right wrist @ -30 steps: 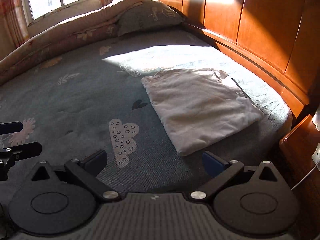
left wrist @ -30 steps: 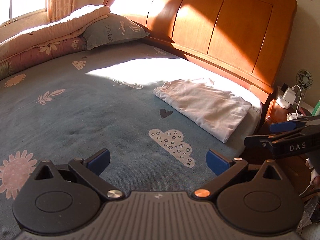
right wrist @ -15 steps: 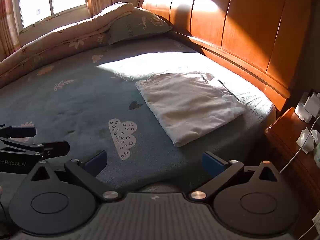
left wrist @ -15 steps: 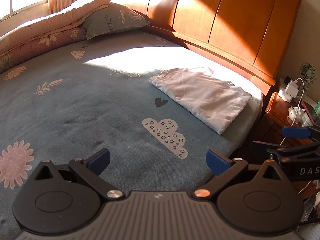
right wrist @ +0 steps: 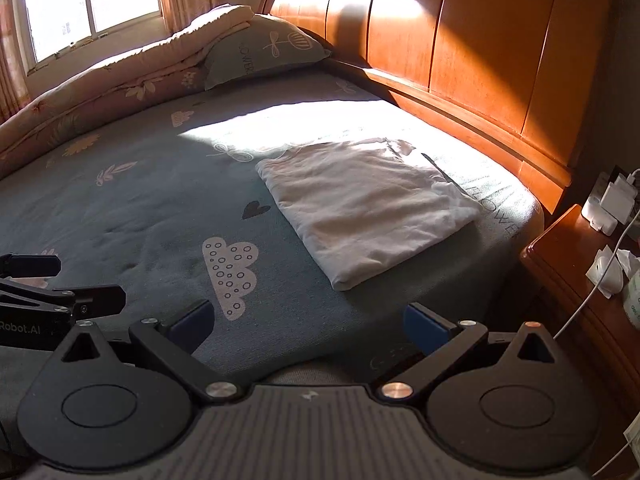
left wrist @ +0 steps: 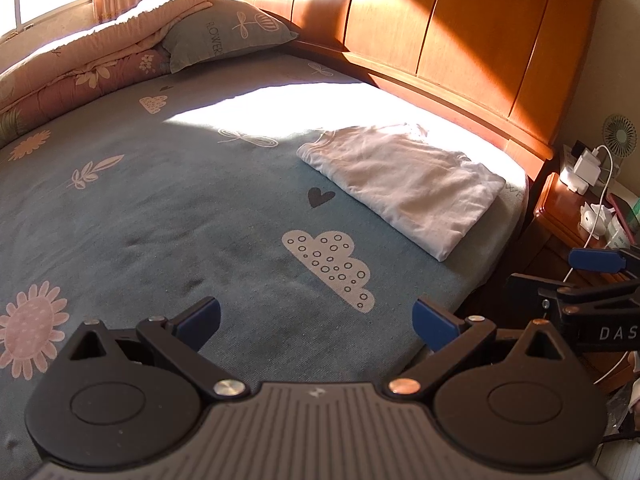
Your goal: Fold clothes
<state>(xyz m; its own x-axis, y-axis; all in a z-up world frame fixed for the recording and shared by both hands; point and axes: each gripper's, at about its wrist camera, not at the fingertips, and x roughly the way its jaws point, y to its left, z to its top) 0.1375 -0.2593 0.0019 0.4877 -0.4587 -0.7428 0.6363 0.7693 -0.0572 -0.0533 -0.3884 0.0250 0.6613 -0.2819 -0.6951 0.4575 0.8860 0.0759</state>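
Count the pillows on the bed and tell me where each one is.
1. A blue-grey pillow lies at the far end of the bed against the wooden headboard, partly under the rolled quilt; that quilt may hide more.

Right gripper (left wrist: pixel 592 276) cut off by left-wrist frame's right edge. Quilt (right wrist: pixel 120 76) runs off left edge. Nightstand (right wrist: pixel 568 264) clutter too small to identify; pillow (right wrist: pixel 264 50) partly buried under quilt.

Soft white cloth garment (right wrist: pixel 362 208) on matt printed bedsheet (right wrist: pixel 140 216); glossy wooden headboard (right wrist: pixel 480 40) behind.
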